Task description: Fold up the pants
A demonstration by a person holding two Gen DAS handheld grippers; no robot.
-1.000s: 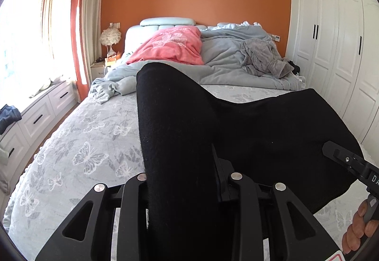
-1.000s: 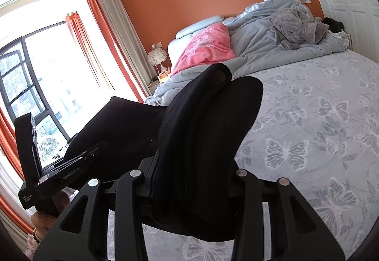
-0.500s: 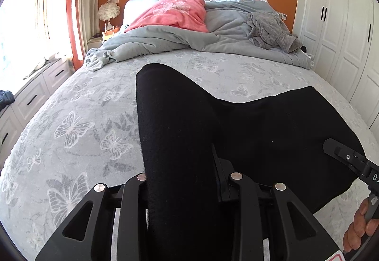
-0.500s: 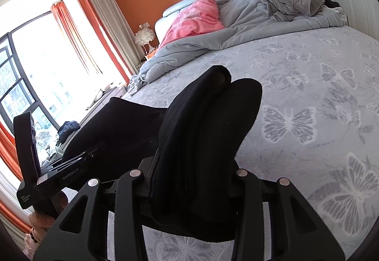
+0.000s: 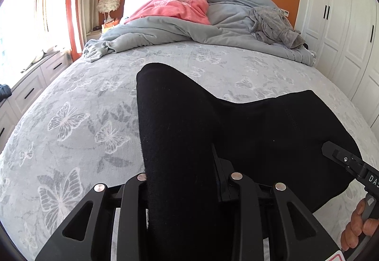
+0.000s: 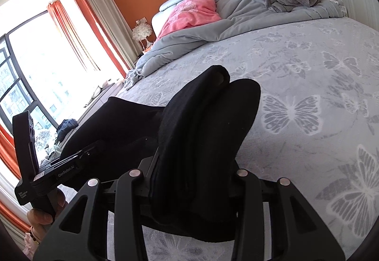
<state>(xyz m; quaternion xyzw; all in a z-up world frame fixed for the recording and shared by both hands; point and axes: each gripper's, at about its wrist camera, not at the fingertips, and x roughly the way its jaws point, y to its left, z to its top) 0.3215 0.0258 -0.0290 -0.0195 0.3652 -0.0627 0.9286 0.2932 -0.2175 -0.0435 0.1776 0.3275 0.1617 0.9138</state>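
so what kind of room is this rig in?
A home bedroom, almost certainly. A large bed with a grey butterfly-print cover fills both views, with a rumpled grey duvet and a pink pillow at its head; white built-in wardrobe doors line one wall.

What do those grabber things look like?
Each tool is matte black plastic. Its two wide fingers have triangle cut-outs and round silver bolts. The left tool has white print on its side; the right tool shows white letters and a red-and-white sticker. No cables or sleeves show.
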